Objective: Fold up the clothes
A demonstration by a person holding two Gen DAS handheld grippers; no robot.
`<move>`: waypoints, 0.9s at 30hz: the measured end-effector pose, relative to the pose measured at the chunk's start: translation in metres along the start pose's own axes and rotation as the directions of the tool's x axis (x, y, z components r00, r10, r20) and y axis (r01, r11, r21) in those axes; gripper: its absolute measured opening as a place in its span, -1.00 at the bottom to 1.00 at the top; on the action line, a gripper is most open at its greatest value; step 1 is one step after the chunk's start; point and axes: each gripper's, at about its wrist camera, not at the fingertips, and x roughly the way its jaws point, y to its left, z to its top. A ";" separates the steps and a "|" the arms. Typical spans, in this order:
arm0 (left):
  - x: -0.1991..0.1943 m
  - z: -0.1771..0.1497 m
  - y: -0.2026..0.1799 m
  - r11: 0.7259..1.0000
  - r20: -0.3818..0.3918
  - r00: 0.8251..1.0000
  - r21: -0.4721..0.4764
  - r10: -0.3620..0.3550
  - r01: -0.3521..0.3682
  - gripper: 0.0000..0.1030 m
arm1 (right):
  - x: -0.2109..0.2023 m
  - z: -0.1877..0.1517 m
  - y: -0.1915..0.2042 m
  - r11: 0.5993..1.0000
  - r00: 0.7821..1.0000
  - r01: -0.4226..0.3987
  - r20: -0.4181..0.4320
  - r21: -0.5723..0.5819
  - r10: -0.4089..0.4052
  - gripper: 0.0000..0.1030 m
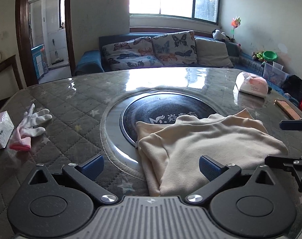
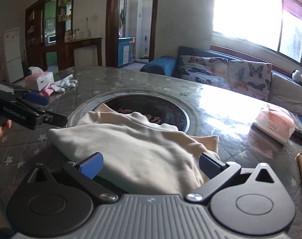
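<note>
While both sets of tongs hang over the near edge of the desk (image 1: pixel 75 99), neither grips anything: left tongs (image 1: pixel 150 164) w/ blue pads spread wide, the cream garment (image 1: pixel 200 145) lying partly between them but not pinched; right tongs (image 2: pixel 150 164) likewise released, pads apart over the same cloth.

Garment sits folded into a rough bundle on the desk, its far end draped over the round dark inset (image 2: pixel 171 103) in the middle. Judging by the soft creases and rounded folds, it looks light, limp, fleecy, w/ no stiffness, so it'll sag and slide on the glossy cover if dragged. Best hold prob. at a folded edge or corner, pinching all layers together, one tongs per side, so layers don't slip apart.

Farther out: tissue box (image 2: pixel 40 80) w/ a tissue poking from the top, white-pink gloves (image 1: pixel 31 125) beside it. Opposite side, a soft tissue pack (image 2: pixel 274 123); contents not visible.
</note>
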 end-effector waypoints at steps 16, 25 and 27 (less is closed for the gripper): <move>0.027 0.004 0.025 0.992 -0.184 0.982 -0.117 0.032 -0.055 1.00 | 0.020 0.021 0.045 0.984 0.994 -0.102 -0.042 -0.148 0.096 0.99; 0.031 0.007 0.034 0.990 -0.197 0.980 -0.137 0.008 -0.035 1.00 | 0.037 0.027 0.084 0.946 0.983 -0.180 -0.083 -0.268 0.163 0.83; 0.032 0.008 0.036 0.990 -0.200 0.980 -0.136 0.008 -0.035 1.00 | 0.039 0.028 0.092 0.938 0.980 -0.195 -0.091 -0.288 0.176 0.78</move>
